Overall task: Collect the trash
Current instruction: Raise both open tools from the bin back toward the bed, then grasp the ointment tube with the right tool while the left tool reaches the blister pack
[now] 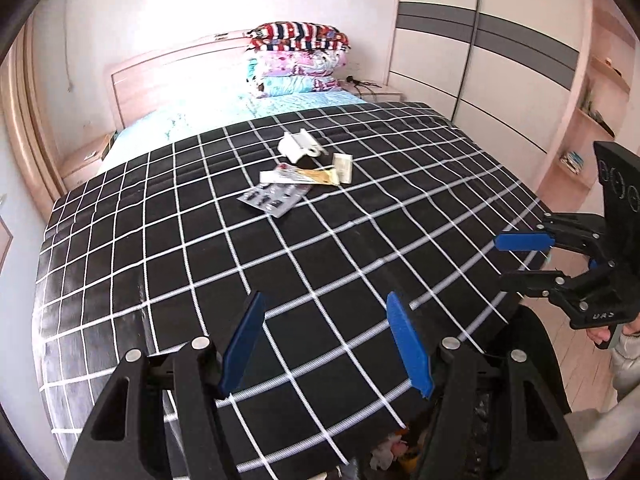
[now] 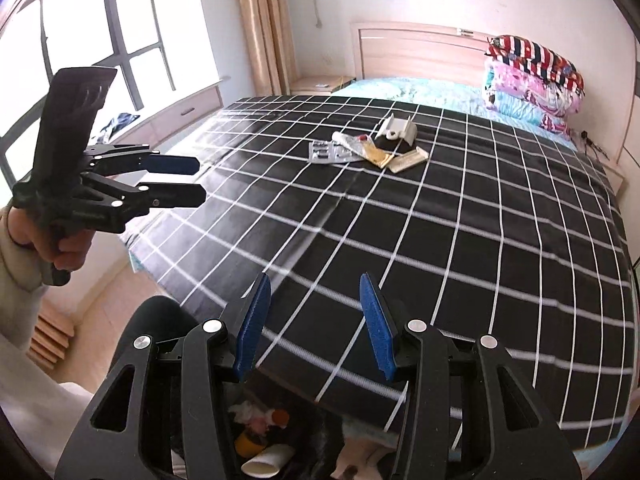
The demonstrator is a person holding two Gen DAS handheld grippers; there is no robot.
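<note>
A small heap of trash lies in the middle of the black checked bedspread (image 1: 280, 264): a white box (image 1: 298, 147), a flat tube (image 1: 298, 178), a silver blister pack (image 1: 272, 198) and a small white carton (image 1: 344, 167). The same heap shows in the right wrist view, with the blister pack (image 2: 328, 153) and the white box (image 2: 398, 130). My left gripper (image 1: 326, 340) is open and empty above the bed's near edge, far from the heap. My right gripper (image 2: 316, 320) is open and empty, also at the near edge. Each gripper shows in the other's view, left (image 2: 200, 180) and right (image 1: 498, 260).
A black trash bin (image 2: 256, 436) holding wrappers and a paper cup stands below the grippers at the foot of the bed. Stacked pillows (image 1: 298, 60) lie at the headboard. A wardrobe (image 1: 480, 52) stands right of the bed, a window (image 2: 92, 40) left.
</note>
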